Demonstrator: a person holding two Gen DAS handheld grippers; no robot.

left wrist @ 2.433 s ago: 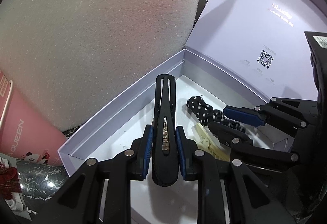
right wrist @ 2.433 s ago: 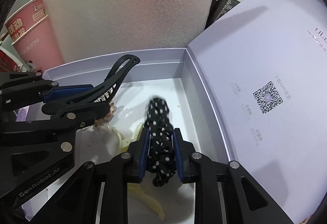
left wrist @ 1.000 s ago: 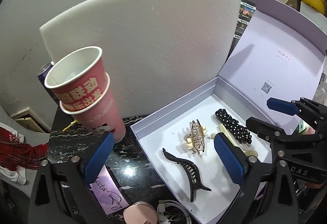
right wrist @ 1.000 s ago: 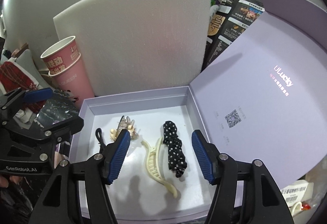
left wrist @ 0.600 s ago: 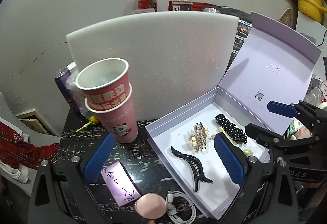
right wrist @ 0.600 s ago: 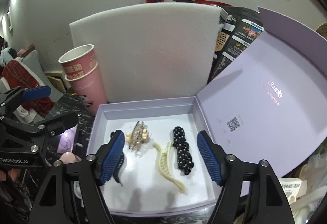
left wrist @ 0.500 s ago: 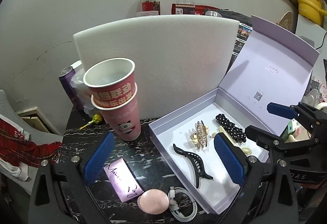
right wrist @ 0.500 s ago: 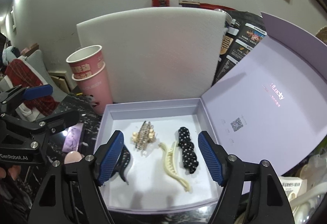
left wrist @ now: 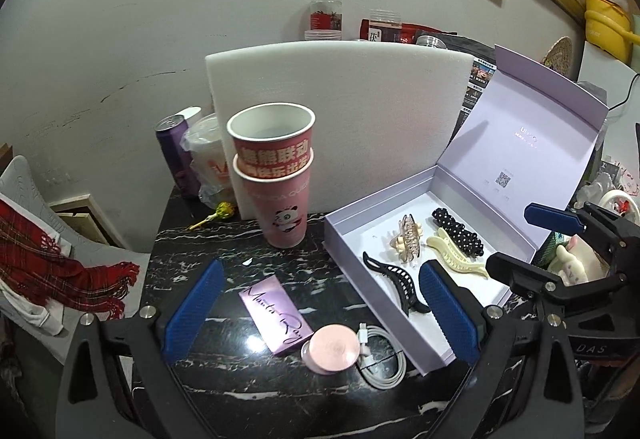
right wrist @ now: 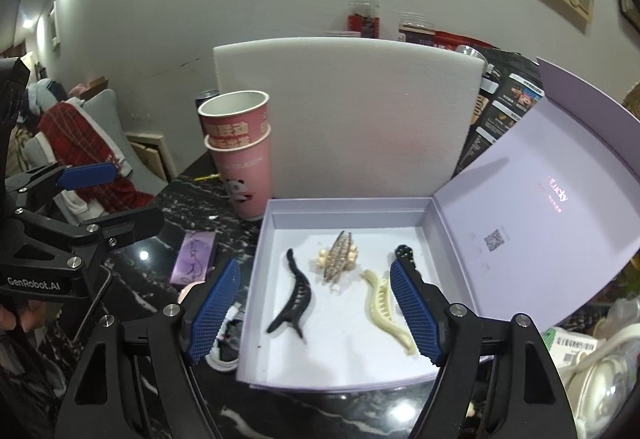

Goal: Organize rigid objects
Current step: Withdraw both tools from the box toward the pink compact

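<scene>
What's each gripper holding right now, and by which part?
Nothing. Left gripper is open and empty; right gripper is empty, its jaws opening. The clips lie loose in the box.

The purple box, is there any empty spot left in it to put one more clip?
Yes. The purple box has bare floor along its near edge, below the black clip and cream clip, and a strip by the back wall. The middle is crowded: the sparkly clip and polka-dot clip lie there too.

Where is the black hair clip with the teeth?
The black hair clip lies inside the open purple box, at its left end in the right wrist view, beside the sparkly clip. No gripper touches it.
</scene>
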